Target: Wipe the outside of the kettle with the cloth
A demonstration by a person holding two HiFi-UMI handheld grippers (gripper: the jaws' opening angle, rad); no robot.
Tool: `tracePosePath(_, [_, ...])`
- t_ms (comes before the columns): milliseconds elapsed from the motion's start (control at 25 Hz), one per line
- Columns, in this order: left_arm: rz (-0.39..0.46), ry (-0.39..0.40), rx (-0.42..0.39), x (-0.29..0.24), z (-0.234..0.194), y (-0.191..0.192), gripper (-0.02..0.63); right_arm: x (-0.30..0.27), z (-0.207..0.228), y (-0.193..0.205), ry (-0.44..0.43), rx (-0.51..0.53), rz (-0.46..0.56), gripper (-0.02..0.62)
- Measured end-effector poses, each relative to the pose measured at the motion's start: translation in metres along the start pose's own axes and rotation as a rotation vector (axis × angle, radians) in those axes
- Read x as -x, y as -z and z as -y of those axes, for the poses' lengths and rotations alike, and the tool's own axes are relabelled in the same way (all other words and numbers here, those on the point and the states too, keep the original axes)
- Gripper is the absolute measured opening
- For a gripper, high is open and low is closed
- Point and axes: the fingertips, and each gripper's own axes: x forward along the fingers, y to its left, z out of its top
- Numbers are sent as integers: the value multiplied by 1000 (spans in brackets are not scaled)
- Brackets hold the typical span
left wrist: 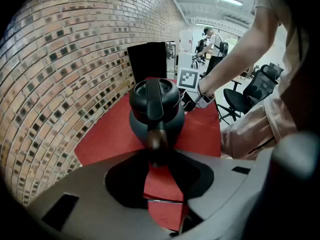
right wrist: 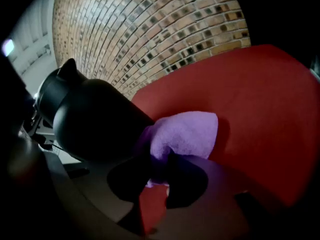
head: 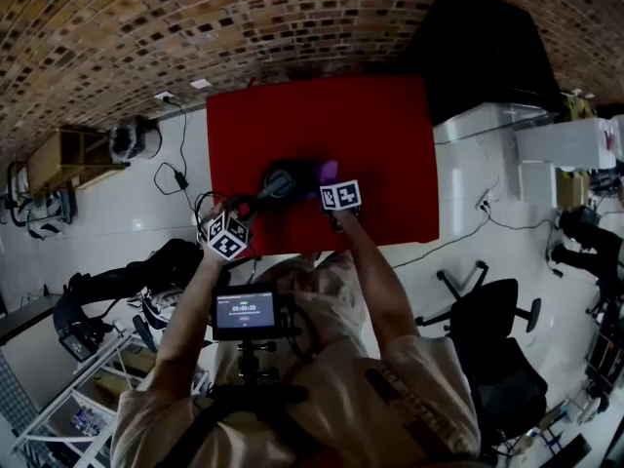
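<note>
On the left of the head view, shelving (head: 58,159) stands on the pale floor against the brick wall (head: 117,27). The left gripper (left wrist: 158,151) reaches down onto the near edge of the red table (head: 322,115). Its own view shows its jaws clamped on the lower end of the handle (left wrist: 153,101) of the kettle (left wrist: 156,109).

The kettle is dark and round. It stands upright near the middle of the table's front half, with its handle arching over the lid toward the left gripper.

Just right of the kettle is the purple cloth (right wrist: 187,134). It is bunched up, with one side pressed against the kettle's lower wall and the rest resting on the table.

The right gripper (right wrist: 159,156) has its jaws closed tight on the near fold of the cloth. In the head view its marker cube (head: 340,196) sits just in front of the cloth.

Further right, off the table, a black chair (head: 497,349) stands on the floor, and white boxes (head: 575,144) stand beyond it.
</note>
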Motion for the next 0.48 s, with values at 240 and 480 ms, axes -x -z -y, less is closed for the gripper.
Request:
tracePosePath(240, [2,11,19,1,2,2,126,94,-15,-29,-124,-149,286,81])
tracePosePath(480, [1,-2,41,1,-1,3,124,91,-91,-28,-286,8,309,84])
